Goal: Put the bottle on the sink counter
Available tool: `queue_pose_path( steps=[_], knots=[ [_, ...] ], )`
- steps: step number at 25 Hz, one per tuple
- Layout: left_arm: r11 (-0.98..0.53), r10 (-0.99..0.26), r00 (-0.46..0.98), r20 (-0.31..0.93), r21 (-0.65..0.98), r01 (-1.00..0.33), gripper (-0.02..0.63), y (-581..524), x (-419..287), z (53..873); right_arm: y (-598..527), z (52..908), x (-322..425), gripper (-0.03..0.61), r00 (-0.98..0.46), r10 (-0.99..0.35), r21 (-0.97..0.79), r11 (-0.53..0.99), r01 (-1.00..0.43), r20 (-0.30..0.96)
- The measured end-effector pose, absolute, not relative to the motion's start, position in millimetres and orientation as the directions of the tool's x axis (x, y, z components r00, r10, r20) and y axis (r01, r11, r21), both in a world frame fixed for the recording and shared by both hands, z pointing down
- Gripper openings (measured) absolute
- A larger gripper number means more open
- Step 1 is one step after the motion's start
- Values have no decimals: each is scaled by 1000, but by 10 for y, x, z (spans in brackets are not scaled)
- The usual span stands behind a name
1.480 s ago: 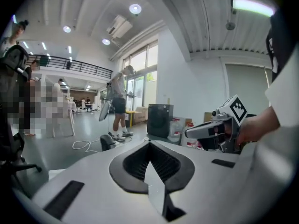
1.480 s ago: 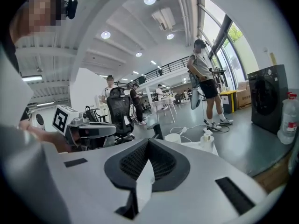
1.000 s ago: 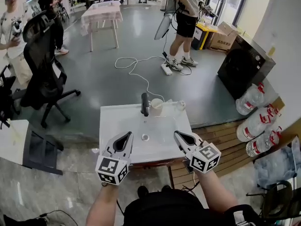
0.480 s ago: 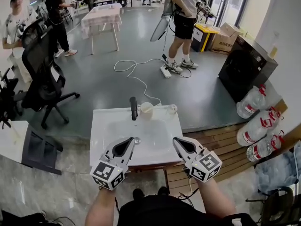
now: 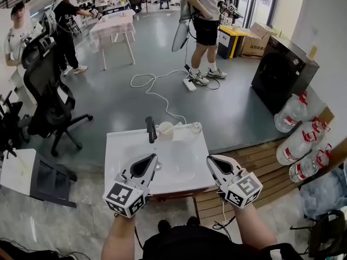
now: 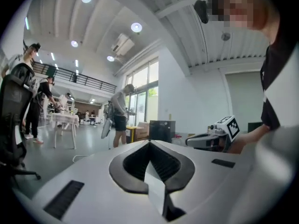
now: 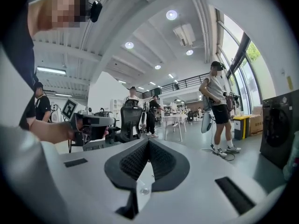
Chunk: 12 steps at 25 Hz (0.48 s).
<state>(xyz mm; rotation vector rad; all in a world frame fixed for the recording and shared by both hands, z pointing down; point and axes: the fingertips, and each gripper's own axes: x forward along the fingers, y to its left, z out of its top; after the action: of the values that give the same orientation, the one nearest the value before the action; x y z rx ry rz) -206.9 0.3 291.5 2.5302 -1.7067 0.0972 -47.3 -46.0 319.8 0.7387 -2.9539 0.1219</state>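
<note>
The white sink counter (image 5: 119, 172) stands just in front of me, with a black faucet (image 5: 149, 129) at its far edge. Beside the faucet are a pale cup-like container (image 5: 165, 130) and a small clear item (image 5: 196, 127). My left gripper (image 5: 154, 157) hangs over the basin's near left, shut and empty; its jaws (image 6: 150, 143) meet at the tip. My right gripper (image 5: 210, 158) hovers at the counter's near right corner, also shut on nothing (image 7: 148, 141). Each gripper shows in the other's view: the right one (image 6: 205, 139) and the left one (image 7: 93, 121). Neither holds a bottle.
A black office chair (image 5: 46, 91) stands to the left, and a white cable (image 5: 157, 85) lies on the grey floor beyond the counter. Large water bottles (image 5: 295, 112) and a black appliance (image 5: 282, 69) are at the right. A person (image 5: 198, 31) stands ahead, others by a table (image 5: 111, 28).
Both grippers have travelled forward with me, level and side by side, and stayed shut. The left tip now sits over the basin's drain. The counter has shifted slightly left in the head view.
</note>
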Motion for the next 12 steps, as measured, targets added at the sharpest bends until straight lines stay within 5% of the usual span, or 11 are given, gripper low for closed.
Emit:
queue_pose_path(
  steps=[12],
  knots=[
    [-226, -974, 224, 41, -43, -973, 6, -108, -2056, 2829, -412, 3018, -590, 12, -914, -399, -23, 915, -402, 71]
  ],
)
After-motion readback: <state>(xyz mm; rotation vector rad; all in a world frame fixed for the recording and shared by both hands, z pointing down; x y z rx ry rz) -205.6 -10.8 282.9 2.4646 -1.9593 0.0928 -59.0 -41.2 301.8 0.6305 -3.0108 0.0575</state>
